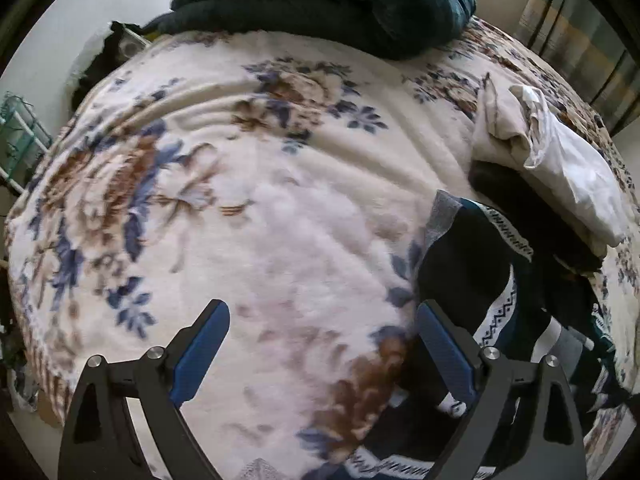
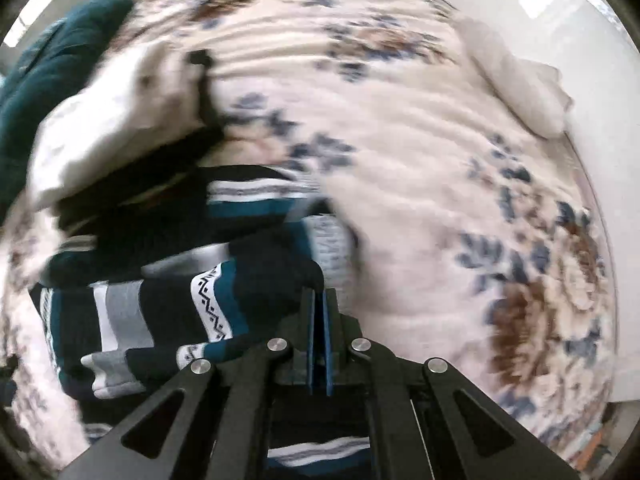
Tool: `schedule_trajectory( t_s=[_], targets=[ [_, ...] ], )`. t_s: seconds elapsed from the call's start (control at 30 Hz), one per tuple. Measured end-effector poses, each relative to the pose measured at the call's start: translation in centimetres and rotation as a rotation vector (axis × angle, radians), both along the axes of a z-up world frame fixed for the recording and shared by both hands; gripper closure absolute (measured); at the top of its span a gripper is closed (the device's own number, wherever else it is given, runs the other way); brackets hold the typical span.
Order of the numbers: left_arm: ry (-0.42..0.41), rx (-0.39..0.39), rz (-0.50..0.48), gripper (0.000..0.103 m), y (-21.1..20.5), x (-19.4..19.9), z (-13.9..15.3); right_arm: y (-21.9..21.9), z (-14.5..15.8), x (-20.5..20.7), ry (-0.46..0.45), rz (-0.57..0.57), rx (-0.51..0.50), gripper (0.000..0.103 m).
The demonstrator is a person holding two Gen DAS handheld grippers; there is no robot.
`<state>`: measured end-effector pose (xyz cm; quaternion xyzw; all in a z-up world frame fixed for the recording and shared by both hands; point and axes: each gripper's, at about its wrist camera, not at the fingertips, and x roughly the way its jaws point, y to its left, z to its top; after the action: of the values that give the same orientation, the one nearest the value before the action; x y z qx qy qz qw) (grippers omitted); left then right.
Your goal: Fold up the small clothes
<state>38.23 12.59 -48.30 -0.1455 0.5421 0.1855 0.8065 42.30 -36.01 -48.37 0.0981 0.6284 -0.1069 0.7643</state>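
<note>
A navy and teal knit garment point(image 1: 460, 264) with white patterned bands lies crumpled on the floral blanket point(image 1: 240, 160). My left gripper point(image 1: 322, 306) hangs open above bare blanket. Its right finger point(image 1: 444, 352) is at the garment's left edge, and nothing lies between the pads. In the right wrist view the same garment point(image 2: 168, 304) fills the lower left. My right gripper point(image 2: 319, 292) is shut, with a dark fold of the garment bunched at its tips. More of the striped fabric shows under the gripper body. This view is blurred.
A pile of cream and white clothes point(image 1: 560, 160) rests on a black garment point(image 1: 520, 200) right of the knit one. A dark teal folded blanket point(image 1: 320, 0) lies at the bed's far end. Another cream cloth point(image 2: 532, 92) sits near the bed's edge.
</note>
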Motion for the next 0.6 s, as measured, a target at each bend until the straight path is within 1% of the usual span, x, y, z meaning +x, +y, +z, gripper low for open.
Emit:
schedule_trajectory(
  t_s=[0.07, 0.1, 0.13, 0.17, 0.2, 0.23, 0.27, 0.3, 0.33, 0.37, 0.4, 0.43, 0.5, 0.6],
  targets=[
    [0.015, -0.016, -0.021, 0.007, -0.5, 1.2, -0.7, -0.6, -1.5, 0.1, 0.058, 0.016, 0.029, 0.099],
    [0.020, -0.019, -0.032, 0.007, -0.8, 1.7, -0.9, -0.5, -2.2, 0.3, 0.098, 0.029, 0.019, 0.098],
    [0.027, -0.017, -0.046, 0.007, -1.1, 2.3, -1.2, -0.5, -2.5, 0.4, 0.120, 0.029, 0.004, 0.094],
    [0.039, -0.013, -0.065, 0.007, -1.5, 3.1, -1.6, -0.5, -2.2, 0.6, 0.124, 0.029, -0.015, 0.086],
    [0.045, -0.009, -0.081, 0.007, -1.8, 3.8, -1.9, -0.3, -1.7, 0.4, 0.114, 0.030, -0.030, 0.072],
    [0.046, -0.006, -0.095, 0.007, -2.0, 4.3, -2.1, 0.4, -0.7, 0.2, 0.090, 0.028, -0.046, 0.063],
    [0.045, -0.001, -0.114, 0.007, -2.2, 4.9, -2.3, 1.0, 0.4, 0.1, 0.050, 0.028, -0.053, 0.052],
    [0.053, 0.013, -0.133, 0.007, -2.5, 5.6, -2.5, 2.0, 1.5, 0.1, 0.008, 0.036, -0.050, 0.050],
    [0.059, 0.024, -0.146, 0.007, -2.7, 6.1, -2.7, 3.2, 2.2, 0.2, -0.017, 0.056, -0.046, 0.050],
    [0.064, 0.033, -0.162, 0.007, -2.8, 6.6, -2.9, 4.5, 2.4, 0.6, -0.031, 0.089, -0.036, 0.049],
    [0.067, 0.045, -0.177, 0.007, -3.0, 7.1, -3.0, 6.5, 2.3, 1.4, -0.032, 0.159, -0.001, 0.046],
    [0.071, 0.058, -0.183, 0.007, -3.0, 7.5, -3.0, 7.8, 1.8, 2.1, -0.022, 0.207, 0.022, 0.046],
    [0.064, 0.067, -0.186, 0.007, -2.7, 7.7, -2.7, 11.4, -0.1, 3.9, 0.014, 0.336, 0.052, 0.046],
    [0.053, 0.067, -0.175, 0.007, -2.1, 6.7, -1.8, 16.1, -4.4, 6.3, 0.108, 0.520, 0.038, 0.046]
  ],
)
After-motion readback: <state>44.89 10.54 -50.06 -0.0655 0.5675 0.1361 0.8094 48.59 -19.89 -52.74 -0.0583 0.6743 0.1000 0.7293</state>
